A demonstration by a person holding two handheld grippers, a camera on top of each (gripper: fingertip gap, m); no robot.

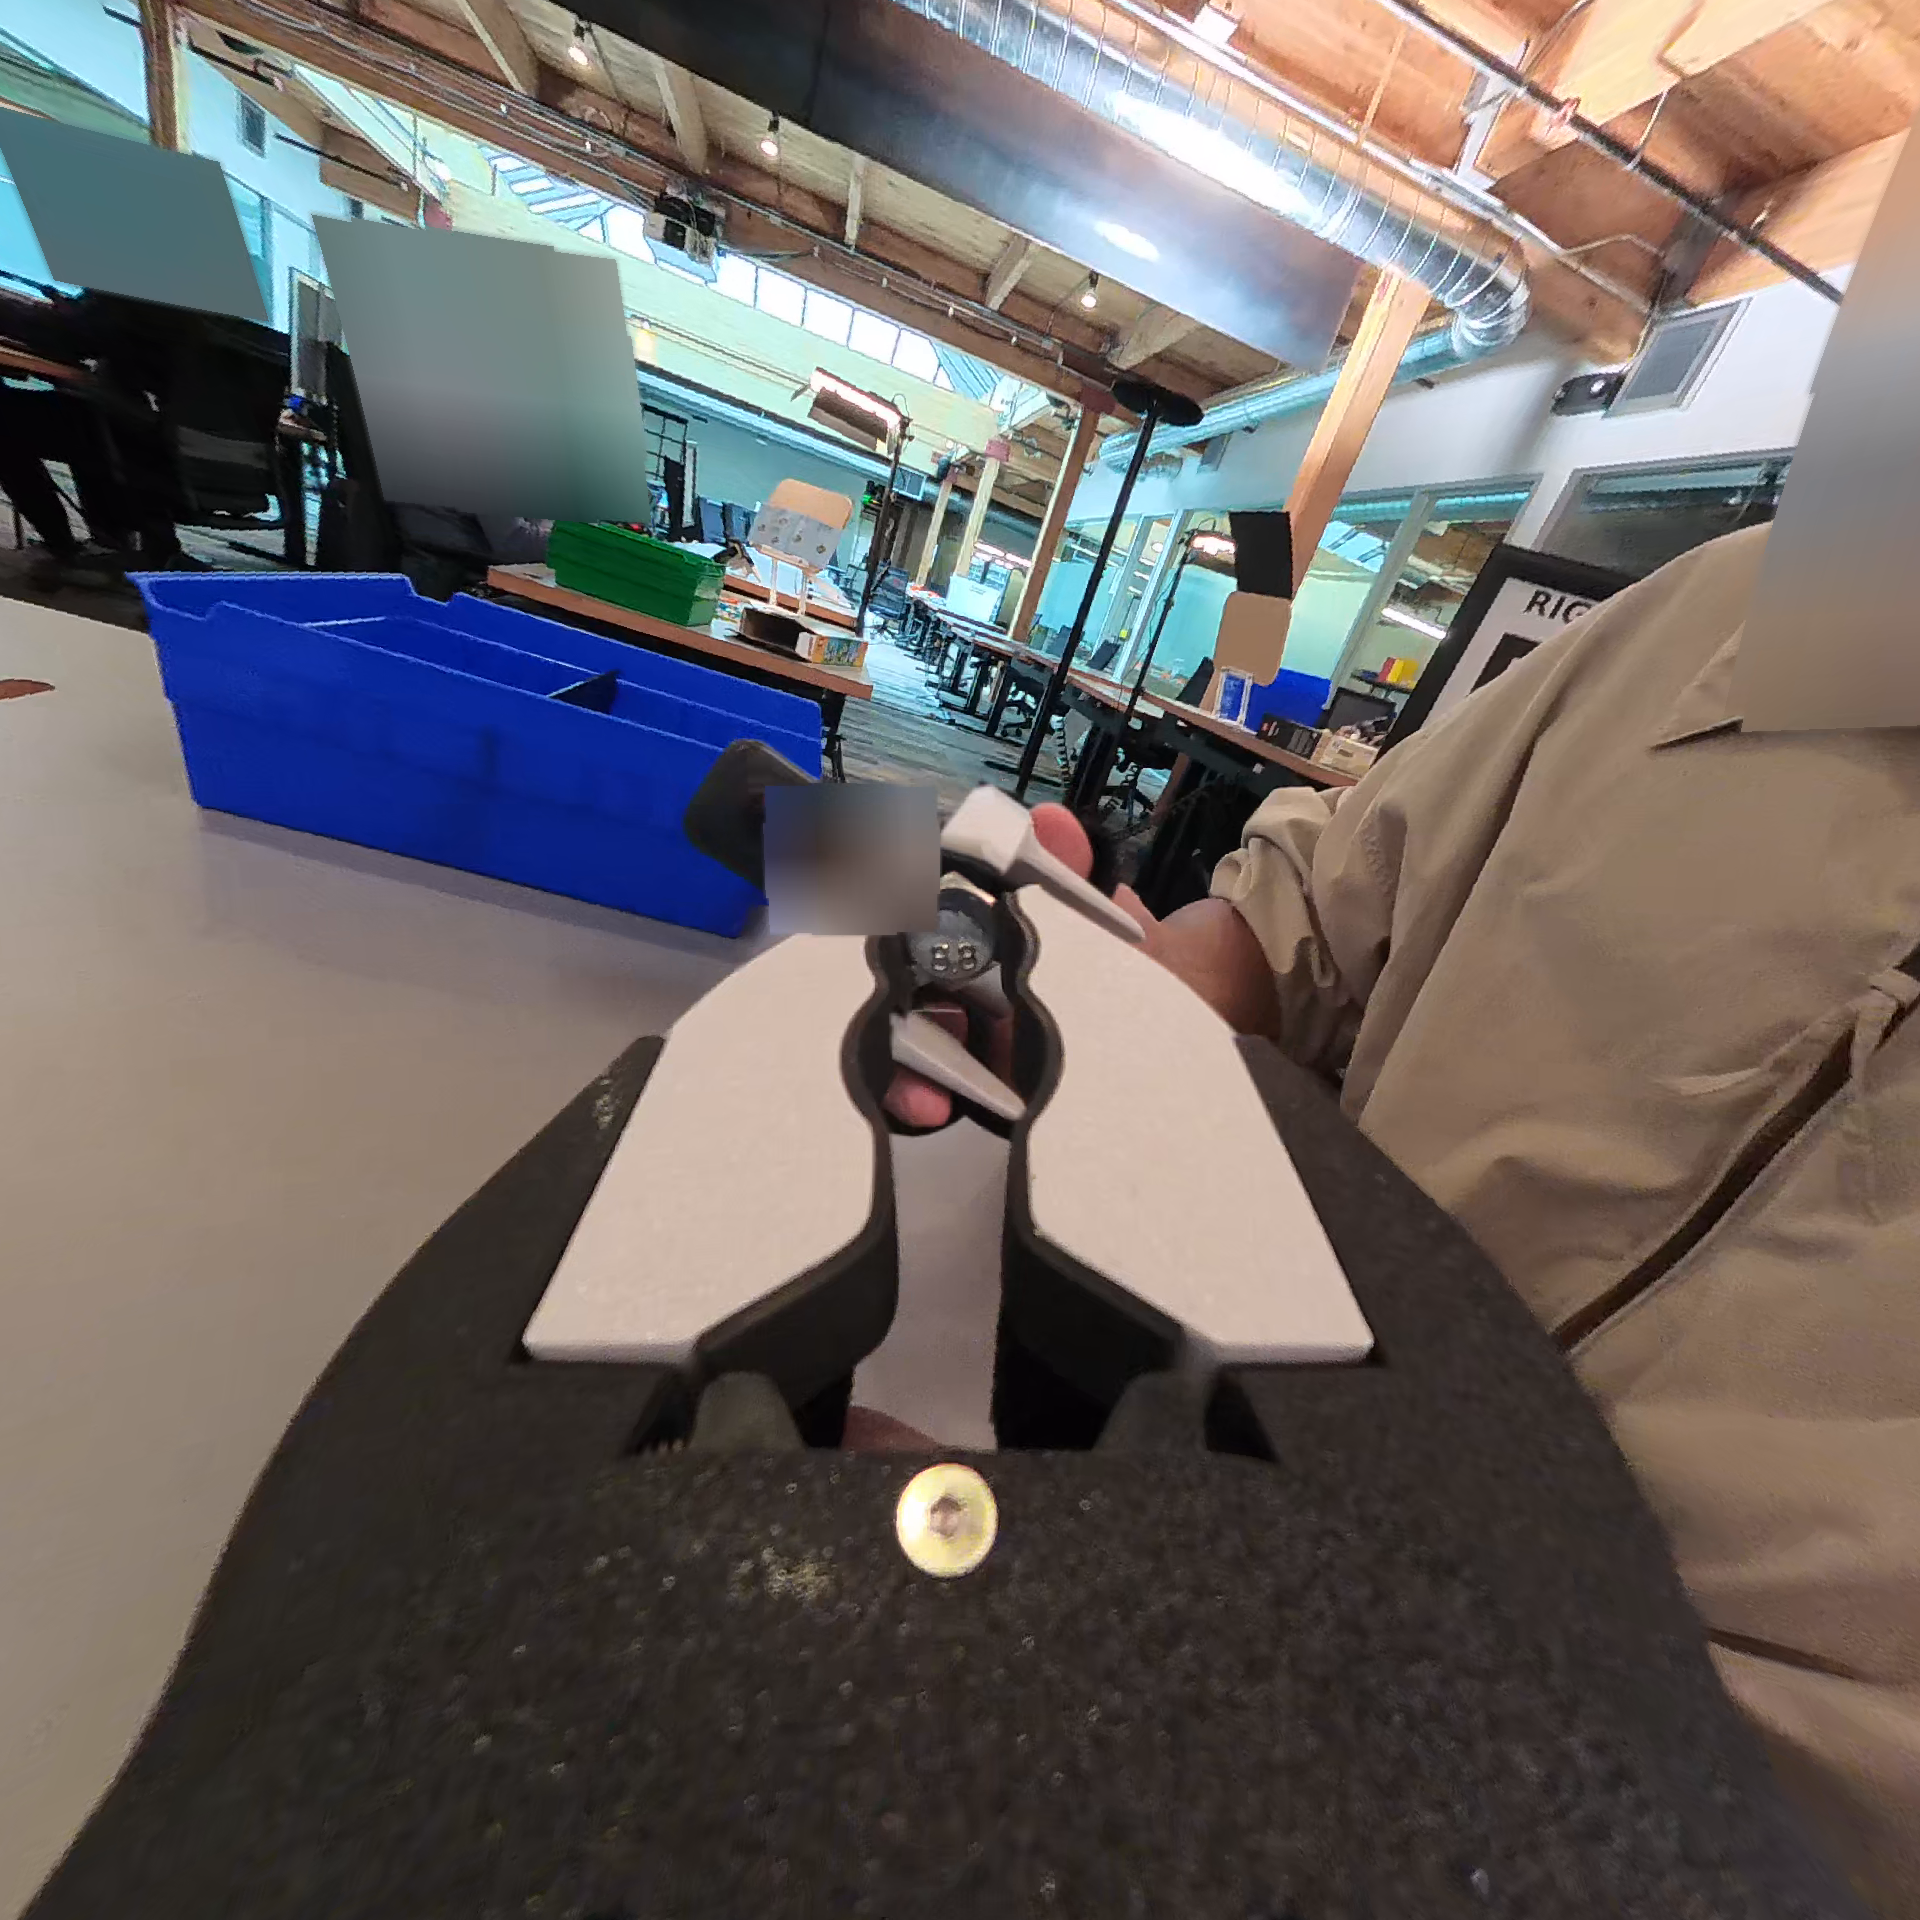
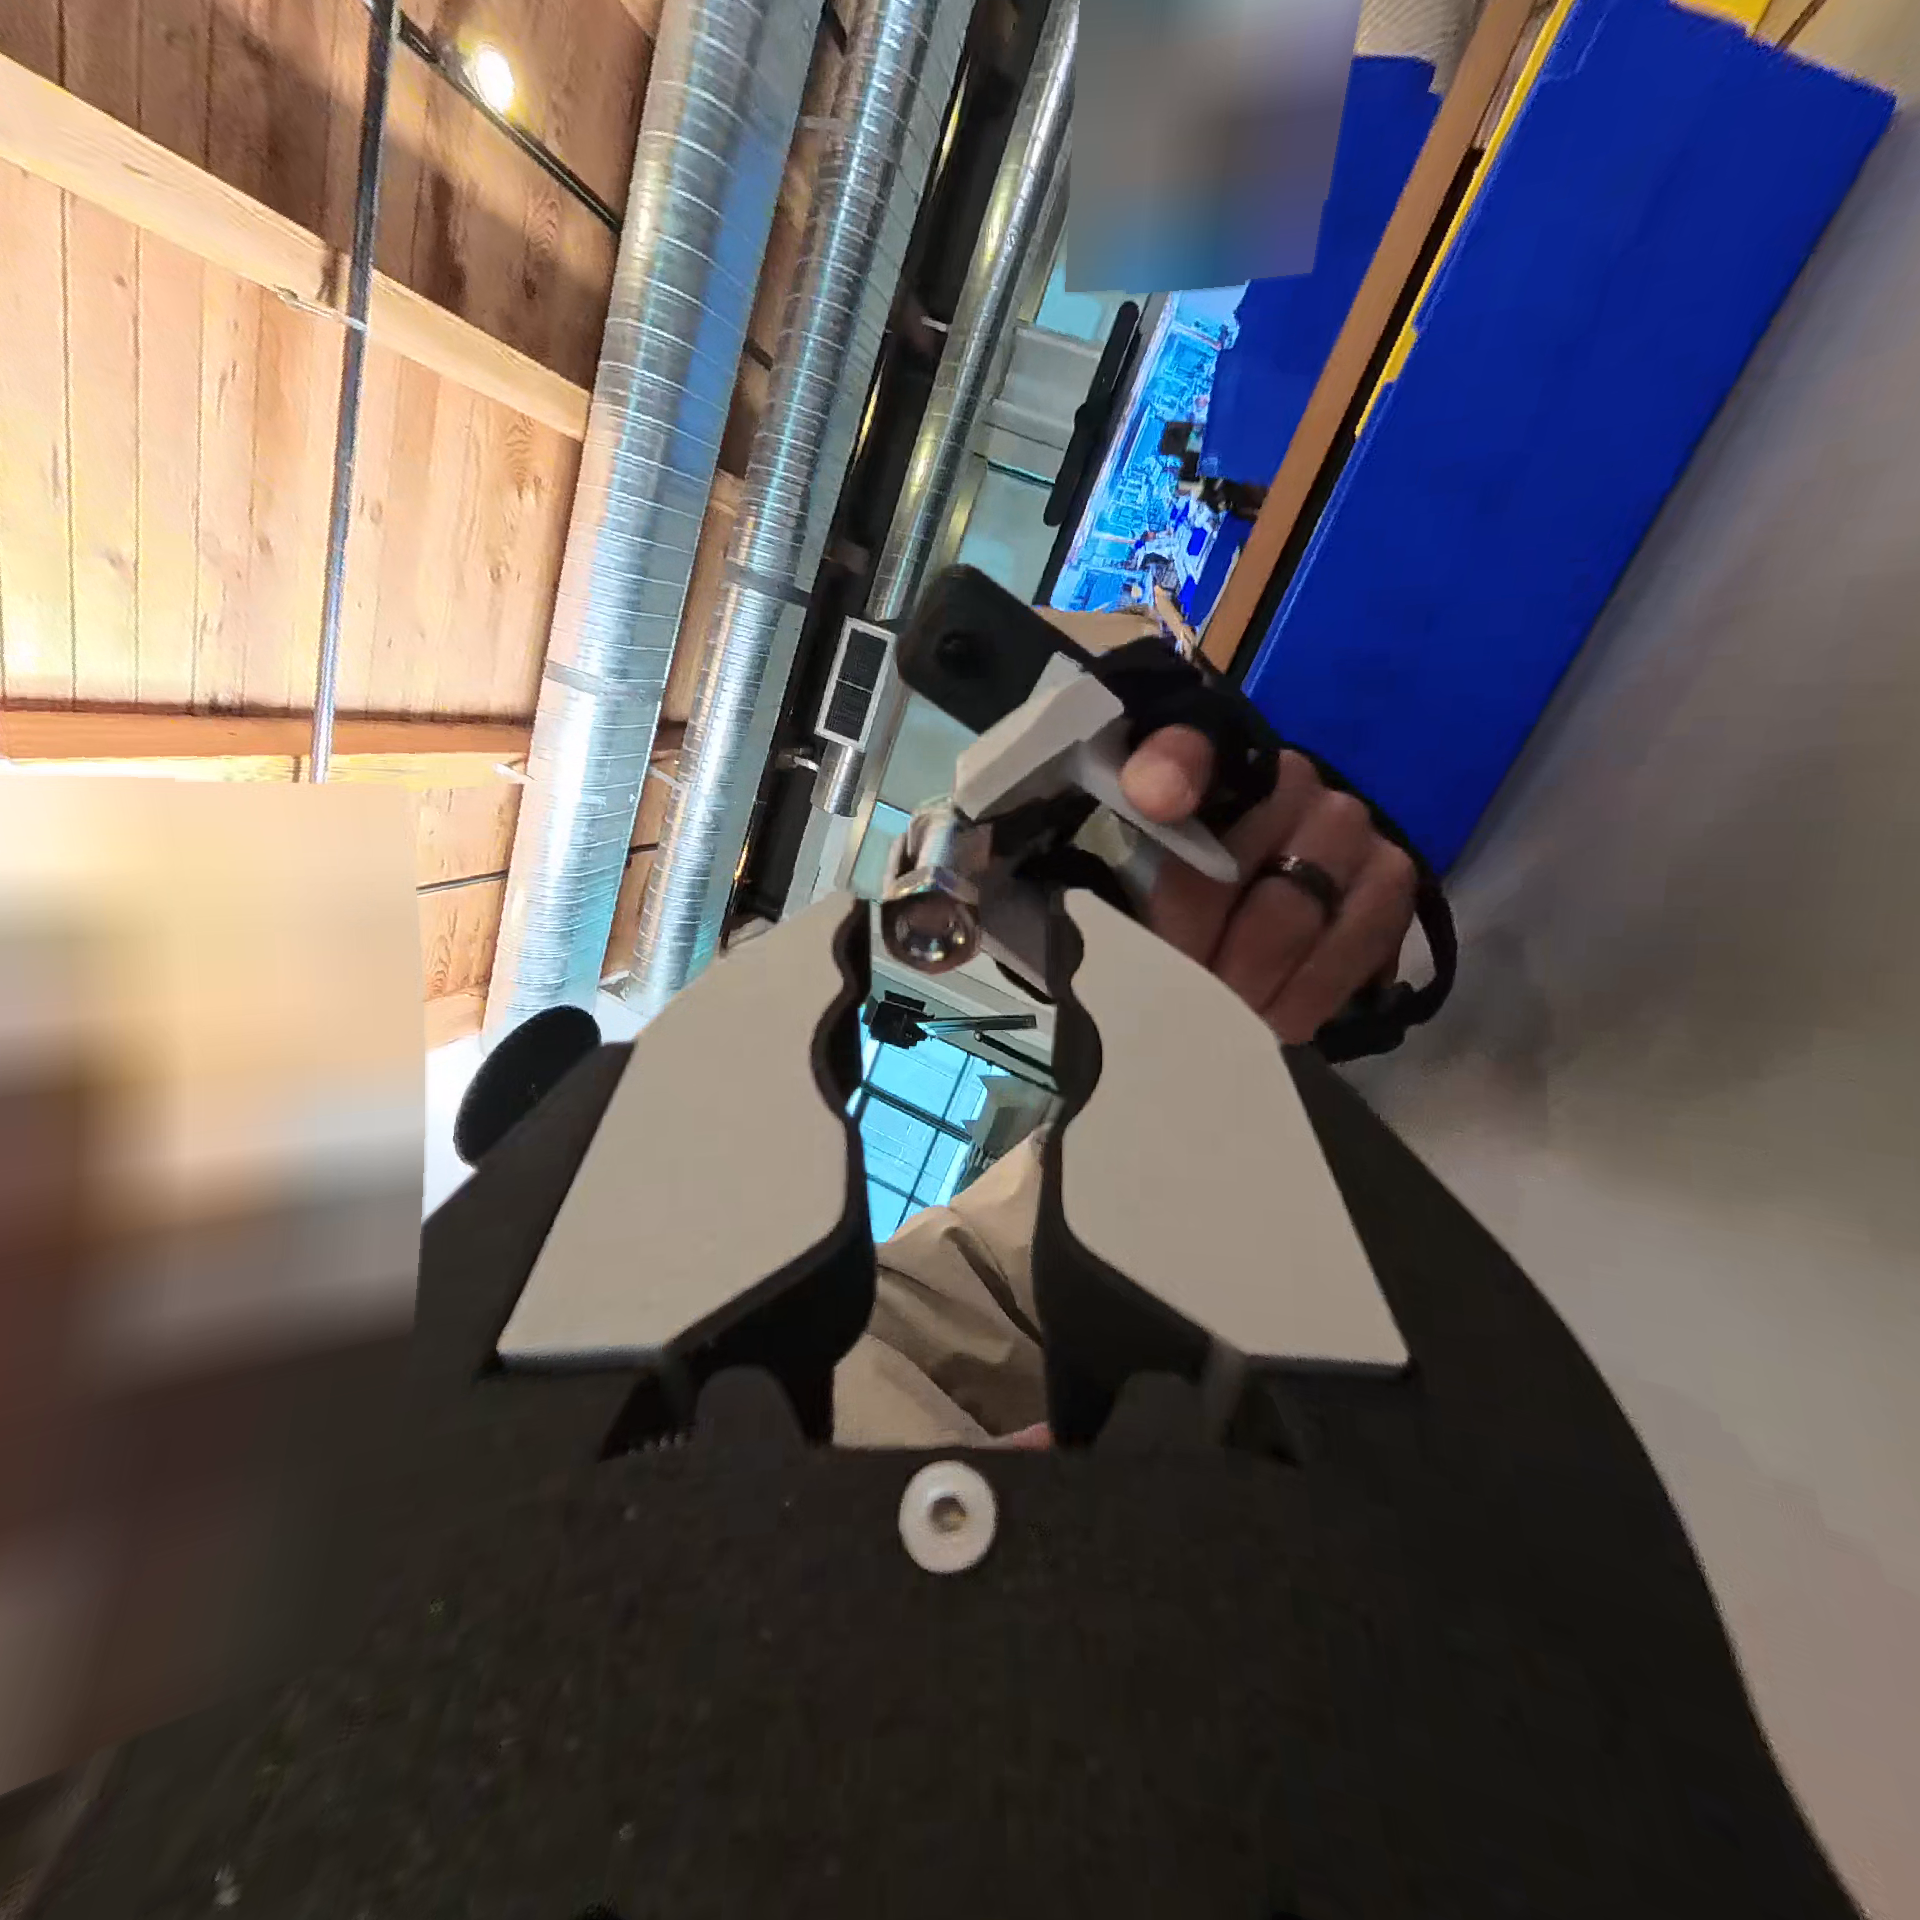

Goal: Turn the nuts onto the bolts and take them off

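In the left wrist view my left gripper (image 1: pixel 954 961) is shut on the head of a silver bolt (image 1: pixel 954 954), held up above the table. My right gripper (image 1: pixel 951 940) faces it from beyond, one white finger above the bolt and one below. In the right wrist view a silver nut (image 2: pixel 927 938) on the bolt's shaft (image 2: pixel 938 844) sits between my right gripper's (image 2: pixel 961 935) tips. It lies against the left finger, and the jaws stand wider than the nut. The left gripper (image 2: pixel 977 831) comes in from the right, held by a hand (image 2: pixel 1299 894).
A blue plastic bin (image 1: pixel 457 748) stands on the grey table (image 1: pixel 260 1039) to the far left, and shows at the right in the right wrist view (image 2: pixel 1507 499). The person's beige sleeve and jacket (image 1: pixel 1558 987) fill the right side. Other tables and bins are far behind. Both grippers' tips are close together, under 4 cm apart.
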